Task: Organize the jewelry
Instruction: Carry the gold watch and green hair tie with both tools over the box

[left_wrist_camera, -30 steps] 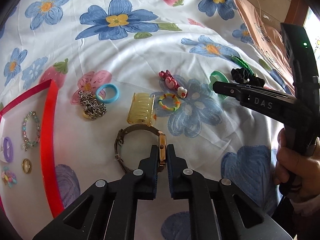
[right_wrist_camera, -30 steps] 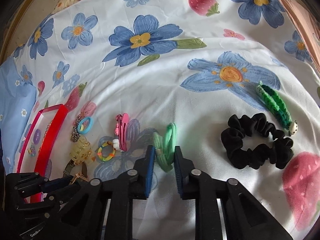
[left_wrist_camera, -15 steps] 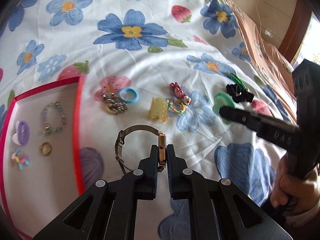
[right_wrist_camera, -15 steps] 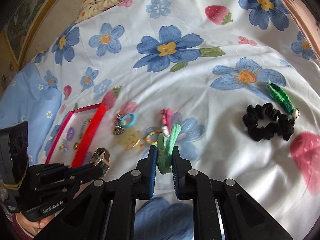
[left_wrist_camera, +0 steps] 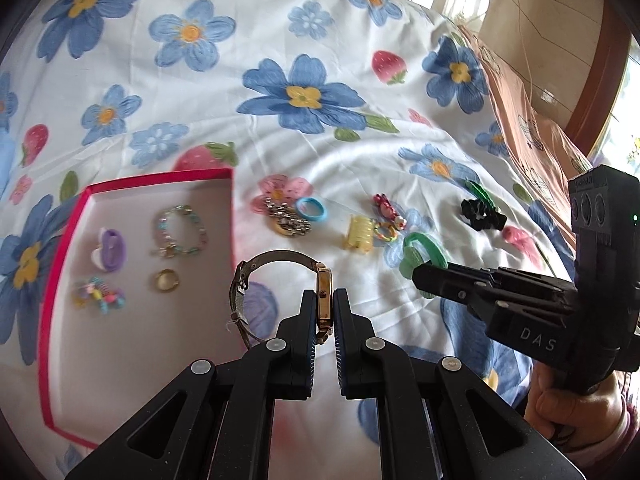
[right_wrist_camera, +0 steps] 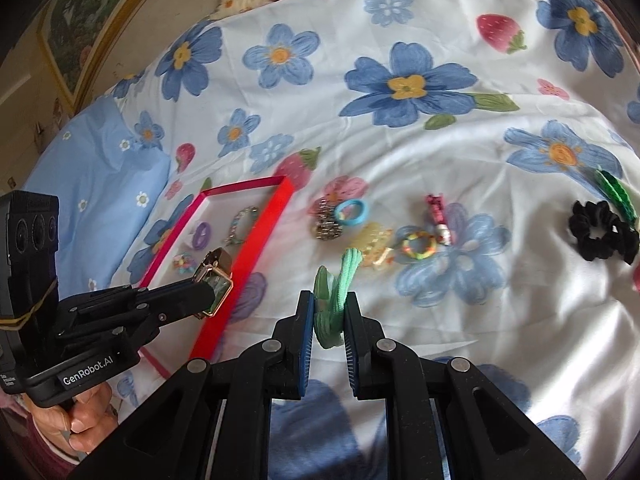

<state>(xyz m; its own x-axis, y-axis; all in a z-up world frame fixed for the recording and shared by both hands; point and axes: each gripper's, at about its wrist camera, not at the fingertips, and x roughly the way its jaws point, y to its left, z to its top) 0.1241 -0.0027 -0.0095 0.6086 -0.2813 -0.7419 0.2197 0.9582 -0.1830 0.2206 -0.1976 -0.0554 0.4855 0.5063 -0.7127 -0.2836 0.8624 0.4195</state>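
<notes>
Your left tongs (left_wrist_camera: 324,307) are clamped on the gold case of a wristwatch (left_wrist_camera: 322,295), whose band loops out to the left of the pads, and you hold it lifted above the bedsheet (left_wrist_camera: 280,32), just by the right wall of the red tray (left_wrist_camera: 44,320). From the right wrist view the watch case sits at the tip of those tongs, over the tray's near red wall.

Your right tongs (right_wrist_camera: 328,316) are pinched on a green hair tie (right_wrist_camera: 340,292), which stands up between the blue pads and hangs clear of the sheet. In the left wrist view the same tie shows as a green loop at the tip of the right tongs.

Inside the tray lie a beaded bracelet (left_wrist_camera: 180,232), a purple ring-shaped piece (left_wrist_camera: 110,249), a gold ring (left_wrist_camera: 166,280) and a small multicoloured beaded piece (left_wrist_camera: 98,295), all apart from one another.

On the sheet to the right of the tray sit a silver chain (left_wrist_camera: 286,218) touching a blue hair tie (left_wrist_camera: 312,209), then a yellow claw clip (left_wrist_camera: 358,233) beside a small rainbow ring (left_wrist_camera: 386,232) and a pink clip (left_wrist_camera: 384,206). Farther right, a black scrunchie (left_wrist_camera: 482,212) lies next to a green leaf-shaped clip (right_wrist_camera: 616,194).
</notes>
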